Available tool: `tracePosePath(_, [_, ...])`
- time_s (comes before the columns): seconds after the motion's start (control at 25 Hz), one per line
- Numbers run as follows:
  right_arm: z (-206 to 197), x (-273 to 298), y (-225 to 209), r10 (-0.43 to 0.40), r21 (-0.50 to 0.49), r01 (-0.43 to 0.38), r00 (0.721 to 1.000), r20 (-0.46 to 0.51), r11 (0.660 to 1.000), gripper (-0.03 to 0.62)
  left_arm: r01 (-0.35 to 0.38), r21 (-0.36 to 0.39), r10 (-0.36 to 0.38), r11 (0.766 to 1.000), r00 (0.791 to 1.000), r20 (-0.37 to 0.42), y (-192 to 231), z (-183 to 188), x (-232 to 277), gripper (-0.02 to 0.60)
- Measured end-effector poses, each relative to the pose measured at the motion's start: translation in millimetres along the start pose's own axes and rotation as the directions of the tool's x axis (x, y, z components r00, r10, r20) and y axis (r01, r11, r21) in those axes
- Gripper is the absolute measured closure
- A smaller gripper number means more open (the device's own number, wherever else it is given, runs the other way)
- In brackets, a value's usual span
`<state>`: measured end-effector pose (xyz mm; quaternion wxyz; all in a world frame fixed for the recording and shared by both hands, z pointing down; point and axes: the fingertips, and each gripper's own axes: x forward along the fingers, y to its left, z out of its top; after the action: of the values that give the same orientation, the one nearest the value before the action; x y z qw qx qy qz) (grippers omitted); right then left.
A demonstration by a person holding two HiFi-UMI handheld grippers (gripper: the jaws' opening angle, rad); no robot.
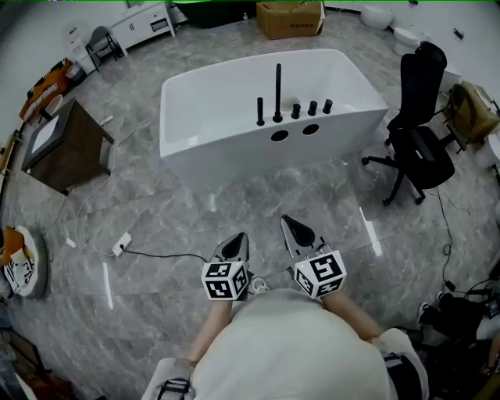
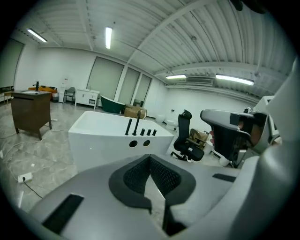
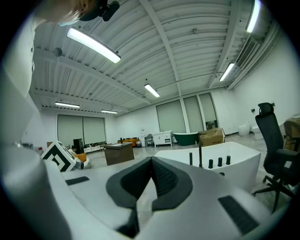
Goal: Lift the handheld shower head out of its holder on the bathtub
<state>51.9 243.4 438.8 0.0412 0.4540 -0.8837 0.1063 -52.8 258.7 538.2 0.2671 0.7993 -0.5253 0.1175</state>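
A white freestanding bathtub (image 1: 234,148) stands on the grey floor ahead of me. On its near rim is a row of black fittings: a tall slim upright rod (image 1: 278,92), which looks like the handheld shower head, a shorter post (image 1: 260,111) to its left, and three knobs (image 1: 312,108) to its right. The same row shows in the left gripper view (image 2: 137,126) and the right gripper view (image 3: 200,157). My left gripper (image 1: 237,241) (image 2: 150,159) and right gripper (image 1: 291,224) (image 3: 152,161) are side by side near my body, well short of the tub, both shut and holding nothing.
A black office chair (image 1: 418,133) stands right of the tub and a brown cabinet (image 1: 58,144) to its left. Behind the tub sits a cardboard box (image 1: 291,17). A power strip with a cable (image 1: 121,246) lies on the floor at my left.
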Motion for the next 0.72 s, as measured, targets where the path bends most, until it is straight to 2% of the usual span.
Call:
tracePosePath(0.4, [4.6,13.4,7.8,0.008,-0.008,-0.007,1.000,0.028,1.000,0.574,0.021,0.025,-0.021,0.999,1.000,0.000,13.7,5.1,0.8,0.561])
tracePosePath(0.72, [2.9,34.8,15.1,-0.039,0.001,0.039,0.999,0.019,0.999,0.574,0.051,0.018,-0.051,0.999,0.998,-0.022,38.2,6.2,1.7,0.561])
